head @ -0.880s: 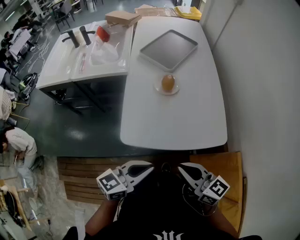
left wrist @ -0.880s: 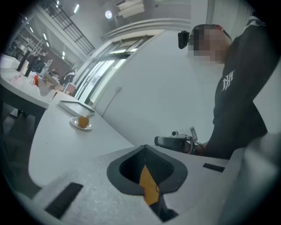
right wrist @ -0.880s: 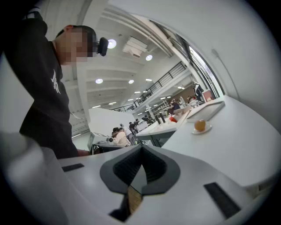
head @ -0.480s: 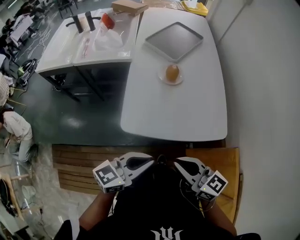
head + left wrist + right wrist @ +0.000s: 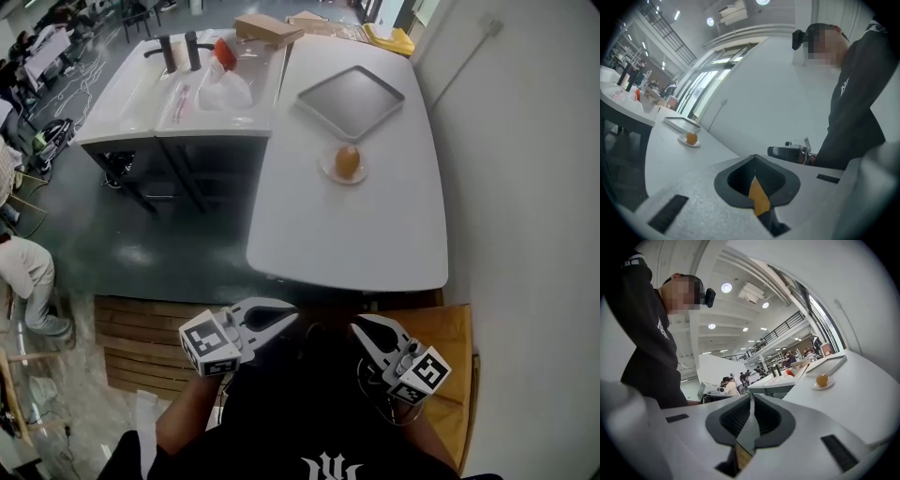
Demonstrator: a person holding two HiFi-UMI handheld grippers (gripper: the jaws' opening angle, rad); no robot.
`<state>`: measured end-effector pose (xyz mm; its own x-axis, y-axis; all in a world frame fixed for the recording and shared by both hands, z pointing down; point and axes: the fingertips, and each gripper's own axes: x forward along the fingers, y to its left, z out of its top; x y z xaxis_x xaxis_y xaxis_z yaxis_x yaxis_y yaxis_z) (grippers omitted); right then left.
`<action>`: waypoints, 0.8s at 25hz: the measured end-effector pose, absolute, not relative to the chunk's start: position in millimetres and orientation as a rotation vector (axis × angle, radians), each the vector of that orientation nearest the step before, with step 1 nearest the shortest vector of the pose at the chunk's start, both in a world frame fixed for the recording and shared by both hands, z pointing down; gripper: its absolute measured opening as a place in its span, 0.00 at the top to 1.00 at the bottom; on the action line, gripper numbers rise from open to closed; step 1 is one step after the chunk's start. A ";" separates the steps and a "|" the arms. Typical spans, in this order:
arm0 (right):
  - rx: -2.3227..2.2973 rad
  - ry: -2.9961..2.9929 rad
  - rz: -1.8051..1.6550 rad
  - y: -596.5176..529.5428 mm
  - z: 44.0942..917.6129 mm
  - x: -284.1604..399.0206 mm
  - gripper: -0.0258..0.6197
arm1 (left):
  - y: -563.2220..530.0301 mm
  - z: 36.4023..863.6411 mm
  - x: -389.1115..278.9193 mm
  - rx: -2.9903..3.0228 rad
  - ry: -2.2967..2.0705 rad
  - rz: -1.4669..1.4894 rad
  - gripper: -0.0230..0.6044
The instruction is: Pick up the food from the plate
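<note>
Left gripper (image 5: 289, 319) and right gripper (image 5: 359, 327), jaws pressed together and empty, hang short of the white table (image 5: 361, 239), where the round orange food (image 5: 347, 160) rests on its small plate (image 5: 329, 172) beside a tray (image 5: 351, 99).

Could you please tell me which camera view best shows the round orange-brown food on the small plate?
The head view: it looks down on the round orange-brown food, sitting on its small pale plate. Both gripper views show the food only small and far off.
</note>
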<state>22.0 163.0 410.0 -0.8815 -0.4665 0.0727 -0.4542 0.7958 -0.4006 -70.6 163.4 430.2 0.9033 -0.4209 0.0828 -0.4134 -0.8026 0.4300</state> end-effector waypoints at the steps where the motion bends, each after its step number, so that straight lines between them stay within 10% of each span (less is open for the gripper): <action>1: -0.767 2.955 -0.626 161.4 408.7 20.4 0.95 | 161.6 429.5 -73.1 2.630 -0.602 -0.026 0.96; 20: -0.832 2.939 -0.561 107.6 377.7 43.8 0.95 | 113.0 420.1 -38.5 2.613 -0.461 0.017 0.96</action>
<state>43.8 107.6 377.7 -0.8560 -0.5133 0.0623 -0.5001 0.7913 -0.3518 -38.5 113.0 420.1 0.9431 -0.3192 0.0936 -0.3253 -0.8261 0.4601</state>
